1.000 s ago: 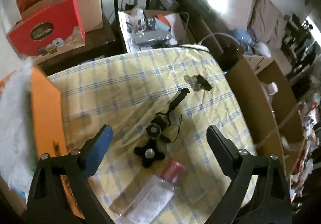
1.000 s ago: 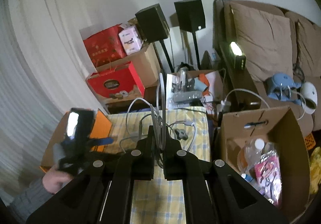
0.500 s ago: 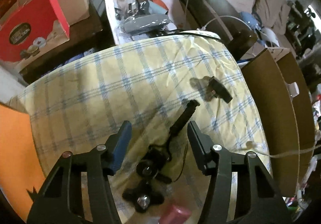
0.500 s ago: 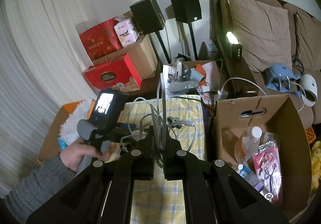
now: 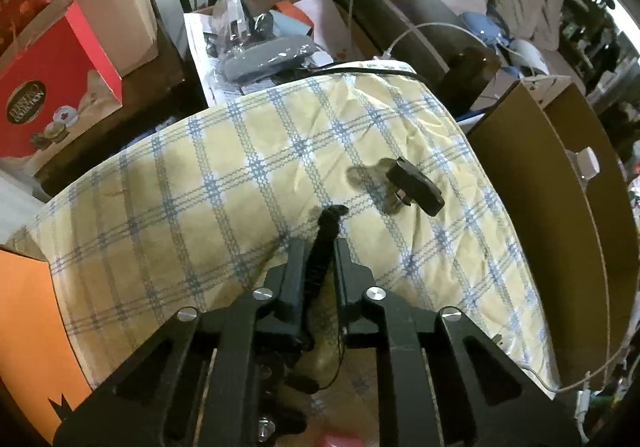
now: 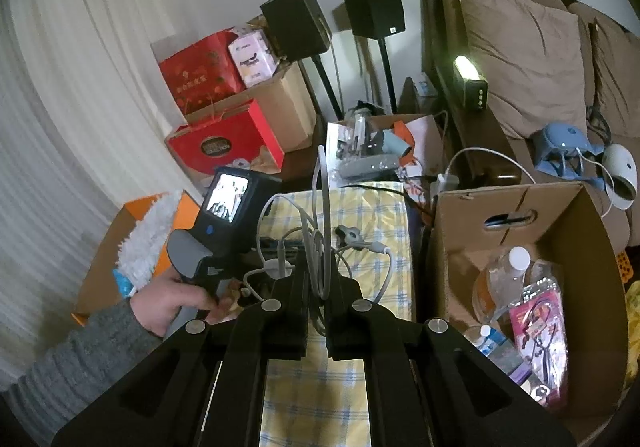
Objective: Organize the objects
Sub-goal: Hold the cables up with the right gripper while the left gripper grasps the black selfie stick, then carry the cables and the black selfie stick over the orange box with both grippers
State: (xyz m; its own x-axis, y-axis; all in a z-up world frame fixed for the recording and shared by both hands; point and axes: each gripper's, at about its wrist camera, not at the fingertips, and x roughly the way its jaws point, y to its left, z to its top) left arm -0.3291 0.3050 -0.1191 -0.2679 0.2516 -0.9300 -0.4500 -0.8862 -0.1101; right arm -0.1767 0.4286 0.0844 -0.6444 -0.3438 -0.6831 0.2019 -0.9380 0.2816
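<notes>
Partway through tidying, the left gripper [image 5: 316,251] is clenched on a black mini tripod's leg [image 5: 326,239] on the checked cloth [image 5: 200,187], a black knob [image 5: 414,187] ahead-right, while the right gripper [image 6: 316,279] grips a grey cable [image 6: 320,215], the part-filled cardboard box [image 6: 592,247] to its right.

your left gripper [image 5: 316,263] and right gripper [image 6: 316,287] are matte black with silver screws behind the fingers; your left hand [image 6: 172,303] is bare-skinned under a grey knit sleeve [image 6: 80,363].
</notes>
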